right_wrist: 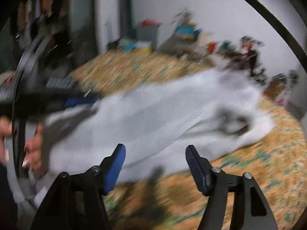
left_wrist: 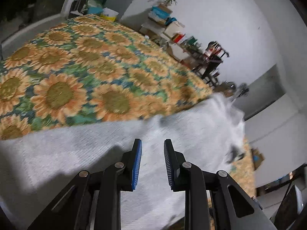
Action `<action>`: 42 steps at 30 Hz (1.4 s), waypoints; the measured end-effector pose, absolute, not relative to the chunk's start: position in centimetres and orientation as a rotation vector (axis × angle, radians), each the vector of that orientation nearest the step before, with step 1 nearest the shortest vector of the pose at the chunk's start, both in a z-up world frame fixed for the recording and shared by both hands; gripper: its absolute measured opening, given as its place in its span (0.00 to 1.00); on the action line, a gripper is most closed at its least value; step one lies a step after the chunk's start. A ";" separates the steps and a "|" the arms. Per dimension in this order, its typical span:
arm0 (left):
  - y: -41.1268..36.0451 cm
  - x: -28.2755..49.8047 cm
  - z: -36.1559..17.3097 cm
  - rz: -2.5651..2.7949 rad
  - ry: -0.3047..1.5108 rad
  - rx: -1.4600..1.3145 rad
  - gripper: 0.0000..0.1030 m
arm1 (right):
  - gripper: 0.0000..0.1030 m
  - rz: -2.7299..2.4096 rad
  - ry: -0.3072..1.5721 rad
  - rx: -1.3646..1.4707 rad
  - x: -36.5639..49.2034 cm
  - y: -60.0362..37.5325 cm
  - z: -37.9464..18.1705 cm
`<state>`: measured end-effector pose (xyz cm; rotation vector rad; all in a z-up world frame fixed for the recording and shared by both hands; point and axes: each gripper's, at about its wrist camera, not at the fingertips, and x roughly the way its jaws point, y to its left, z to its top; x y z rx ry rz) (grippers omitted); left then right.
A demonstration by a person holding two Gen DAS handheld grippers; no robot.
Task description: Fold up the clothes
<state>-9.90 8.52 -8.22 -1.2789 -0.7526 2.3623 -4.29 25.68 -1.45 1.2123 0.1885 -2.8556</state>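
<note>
A white garment (left_wrist: 96, 153) lies spread on a sunflower-patterned bedspread (left_wrist: 76, 67), with a dark print (left_wrist: 234, 153) near its far right end. My left gripper (left_wrist: 153, 143) hovers over the cloth with a narrow gap between its blue pads and nothing between them. In the blurred right wrist view the same white garment (right_wrist: 153, 115) stretches across the bedspread (right_wrist: 259, 163). My right gripper (right_wrist: 155, 149) is wide open above its near edge, holding nothing. The left gripper (right_wrist: 82, 100) and a person's hand (right_wrist: 32, 149) show at the left, by the garment's left end.
Cluttered shelves with boxes and a plant (left_wrist: 168, 25) line the white wall beyond the bed. A yellow-and-white bucket (left_wrist: 109, 14) and a grey bin (left_wrist: 122, 0) stand at the far corner. A dark rack (left_wrist: 213, 61) stands by the bed's right edge.
</note>
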 end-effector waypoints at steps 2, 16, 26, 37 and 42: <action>9.7 -11.2 -7.9 2.332 -0.766 -1.298 0.25 | 0.70 -2.927 0.186 1.154 -5.4 26.8 0.1; 16.9 -16.5 -11.8 2.260 -0.756 -1.416 0.24 | 0.69 -2.736 0.047 1.354 -8.7 29.1 -6.1; 21.2 -17.9 -6.2 2.183 -0.602 -1.344 0.25 | 0.76 -3.068 -0.073 1.112 -9.7 36.6 1.7; 24.0 -20.7 -9.2 2.129 -0.621 -1.484 0.30 | 0.82 -2.866 -0.299 1.369 -10.7 40.8 -4.4; 25.2 -21.3 -4.7 2.095 -0.600 -1.371 0.30 | 0.77 -2.910 -0.348 1.293 -9.1 42.3 -0.5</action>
